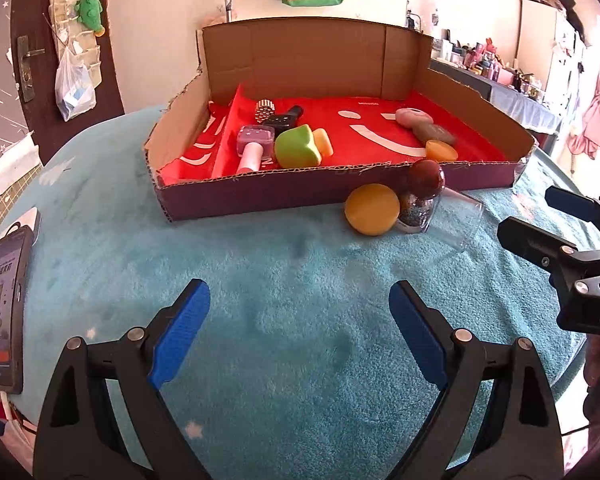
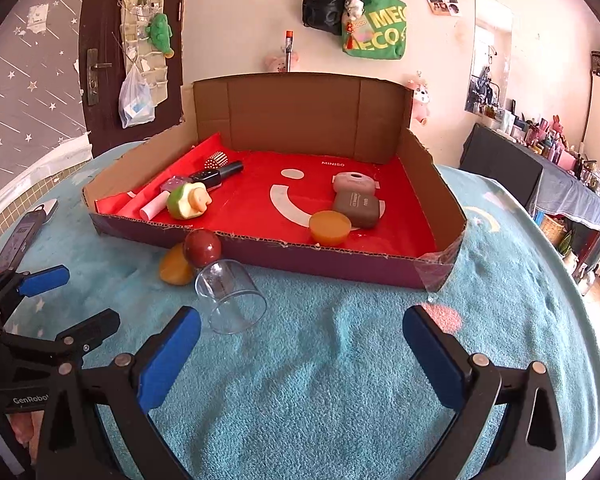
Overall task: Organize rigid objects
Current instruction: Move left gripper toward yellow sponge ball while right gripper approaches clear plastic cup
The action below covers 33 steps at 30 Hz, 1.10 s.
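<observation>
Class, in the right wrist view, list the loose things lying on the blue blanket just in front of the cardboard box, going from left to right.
Yellow disc → dark red ball → clear cup on its side.

Clear cup [image 2: 231,300] lying on its side, dark red ball [image 2: 202,247] and yellow disc [image 2: 175,267], clustered just outside the cardboard tray [image 2: 320,258] front wall.

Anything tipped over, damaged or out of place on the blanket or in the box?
A clear plastic cup lies on its side on the teal blanket, outside the cardboard box, beside a dark red ball and yellow disc. The box's cut edges look ragged.
</observation>
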Motion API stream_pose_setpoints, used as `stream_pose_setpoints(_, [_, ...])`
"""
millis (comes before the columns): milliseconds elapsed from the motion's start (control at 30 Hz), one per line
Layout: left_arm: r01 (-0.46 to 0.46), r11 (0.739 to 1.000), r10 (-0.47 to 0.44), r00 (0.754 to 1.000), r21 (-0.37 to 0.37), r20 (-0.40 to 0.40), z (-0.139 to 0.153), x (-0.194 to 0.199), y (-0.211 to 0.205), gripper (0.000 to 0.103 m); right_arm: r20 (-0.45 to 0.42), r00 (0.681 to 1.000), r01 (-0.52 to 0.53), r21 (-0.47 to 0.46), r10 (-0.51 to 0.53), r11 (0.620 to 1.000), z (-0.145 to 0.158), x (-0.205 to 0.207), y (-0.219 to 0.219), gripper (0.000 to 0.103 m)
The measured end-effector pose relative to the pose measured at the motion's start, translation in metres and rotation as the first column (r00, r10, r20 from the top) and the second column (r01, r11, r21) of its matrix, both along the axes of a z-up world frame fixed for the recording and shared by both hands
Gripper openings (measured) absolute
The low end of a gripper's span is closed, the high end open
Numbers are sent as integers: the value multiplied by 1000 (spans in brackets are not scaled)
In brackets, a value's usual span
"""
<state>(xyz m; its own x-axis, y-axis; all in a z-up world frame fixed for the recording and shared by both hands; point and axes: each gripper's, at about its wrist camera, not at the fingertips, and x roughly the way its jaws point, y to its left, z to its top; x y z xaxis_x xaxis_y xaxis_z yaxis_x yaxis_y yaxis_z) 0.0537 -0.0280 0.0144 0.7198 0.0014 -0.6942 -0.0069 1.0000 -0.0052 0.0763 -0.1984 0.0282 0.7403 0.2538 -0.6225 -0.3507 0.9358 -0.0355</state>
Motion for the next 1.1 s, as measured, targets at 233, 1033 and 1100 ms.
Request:
stream_pose_setpoints(233, [44, 999, -44, 999, 18, -30, 5, 22, 2, 92, -23, 1000, 4, 53, -3, 999, -2, 4, -12, 103])
stream_pose_setpoints(1033, [135, 990, -139, 982, -39, -127, -6, 54, 4, 92, -79, 988, -130, 15, 131, 991, -12, 20, 22, 103])
stream_pose_setpoints(1100, [153, 987, -157, 980, -44, -126, -5, 55, 5, 92, -84, 988, -128, 16, 129, 992, -12, 23, 25, 103])
